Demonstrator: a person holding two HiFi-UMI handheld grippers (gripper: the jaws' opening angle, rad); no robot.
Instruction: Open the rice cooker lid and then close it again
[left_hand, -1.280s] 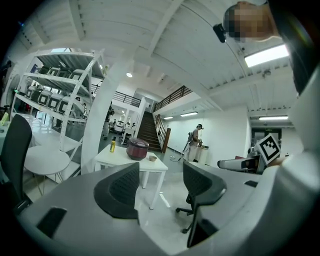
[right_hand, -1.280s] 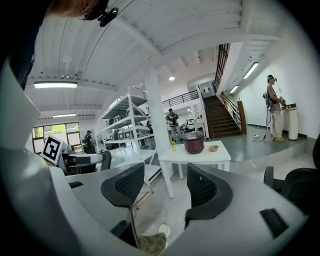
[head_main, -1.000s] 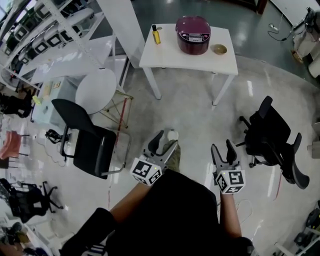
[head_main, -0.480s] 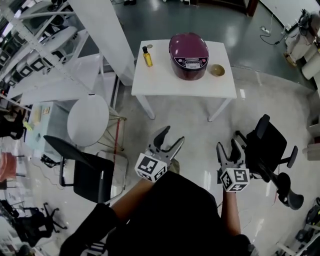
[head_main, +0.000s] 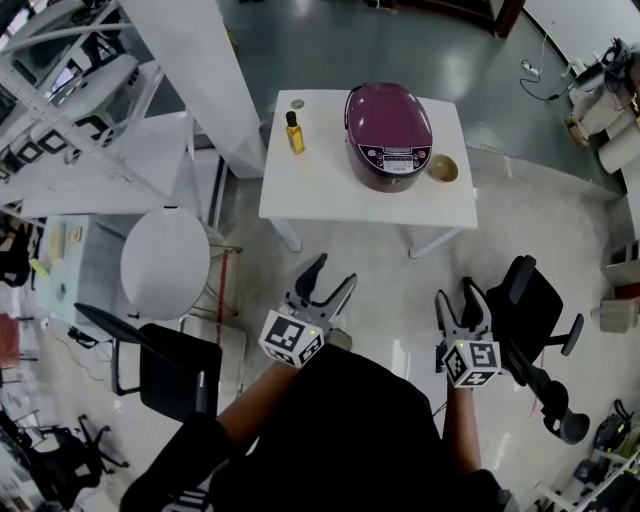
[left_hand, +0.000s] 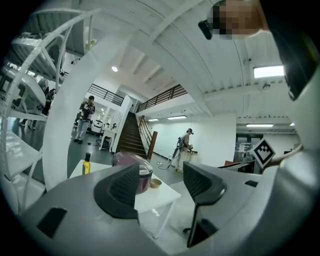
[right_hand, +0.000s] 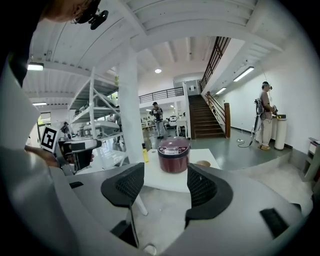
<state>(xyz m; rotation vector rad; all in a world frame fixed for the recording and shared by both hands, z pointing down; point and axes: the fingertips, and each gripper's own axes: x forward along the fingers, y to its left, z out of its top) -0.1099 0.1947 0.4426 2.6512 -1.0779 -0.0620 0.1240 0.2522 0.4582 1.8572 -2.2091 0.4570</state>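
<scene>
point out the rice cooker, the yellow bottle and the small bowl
rice cooker (head_main: 387, 125), head view, on its lid
yellow bottle (head_main: 295, 137), head view, on its body
small bowl (head_main: 442, 168), head view, on its inside

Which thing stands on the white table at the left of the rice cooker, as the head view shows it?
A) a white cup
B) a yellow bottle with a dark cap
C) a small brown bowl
B: the yellow bottle stands on the white table at the left of the rice cooker, while the small bowl sits at the cooker's right.
</scene>
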